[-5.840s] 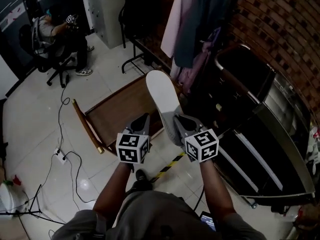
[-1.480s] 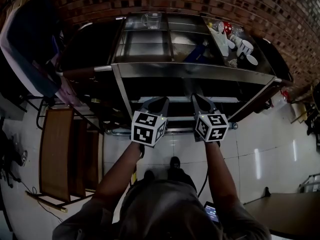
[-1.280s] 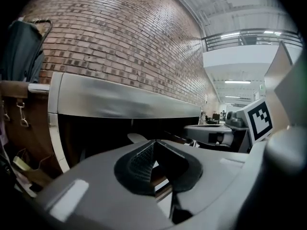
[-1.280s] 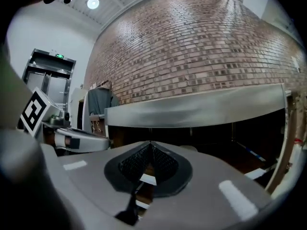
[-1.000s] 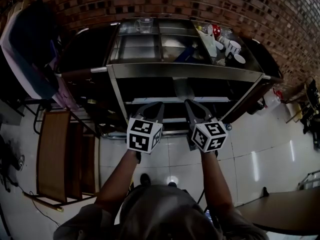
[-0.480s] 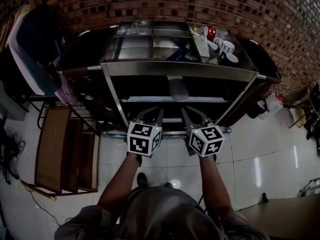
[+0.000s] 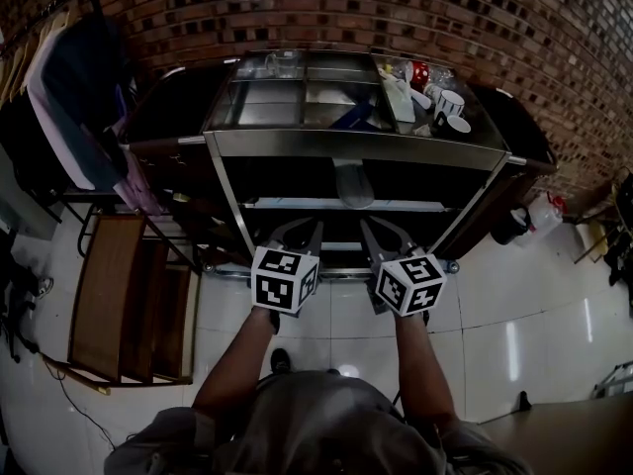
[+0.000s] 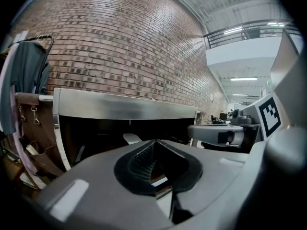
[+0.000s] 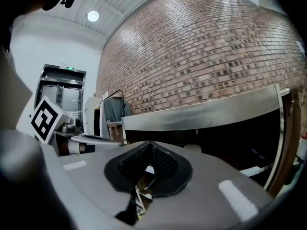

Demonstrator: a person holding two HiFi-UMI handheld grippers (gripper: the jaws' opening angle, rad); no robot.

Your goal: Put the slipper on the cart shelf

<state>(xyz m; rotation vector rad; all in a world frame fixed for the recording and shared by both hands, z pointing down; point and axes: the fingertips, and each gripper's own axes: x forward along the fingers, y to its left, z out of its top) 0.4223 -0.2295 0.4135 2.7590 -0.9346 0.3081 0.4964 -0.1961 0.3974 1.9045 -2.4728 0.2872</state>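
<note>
Slipper resting on the cart shelf, both grippers empty

I am judging the placing step as done. The pale slipper (image 7: 353, 182) is lying on the cart's middle shelf (image 7: 297, 204), toe pointing inward, under the steel rim of the cart (image 7: 361, 147). From where I am holding my hands it is sitting at about twelve o'clock, between the lines of my two grippers and apart from both.

My left gripper (image 7: 302, 234) is showing its jaws pressed together with nothing between them. Its own view confirms this: the tips are meeting (image 8: 154, 143), and the slipper (image 8: 131, 138) is showing as a light shape at about eleven o'clock beyond them, inside the dark shelf opening. My right gripper (image 7: 381, 234) is likewise closed on nothing, tips together (image 9: 151, 144), with the slipper (image 9: 193, 148) peeking out at about one o'clock past the jaws. Both grippers are hovering just in front of the cart's lower rail, pointing nearly level.

The mugs (image 7: 450, 107) are standing on the cart top at about one o'clock, well away from my hands, and the hanging garments (image 7: 69, 97) are off at ten o'clock.

As I am reading it, nothing more is calling for a grip. The next move is asking only that I draw both grippers straight back toward six o'clock, keeping them clear of the shelf edge so that I am not nudging the slipper off.
</note>
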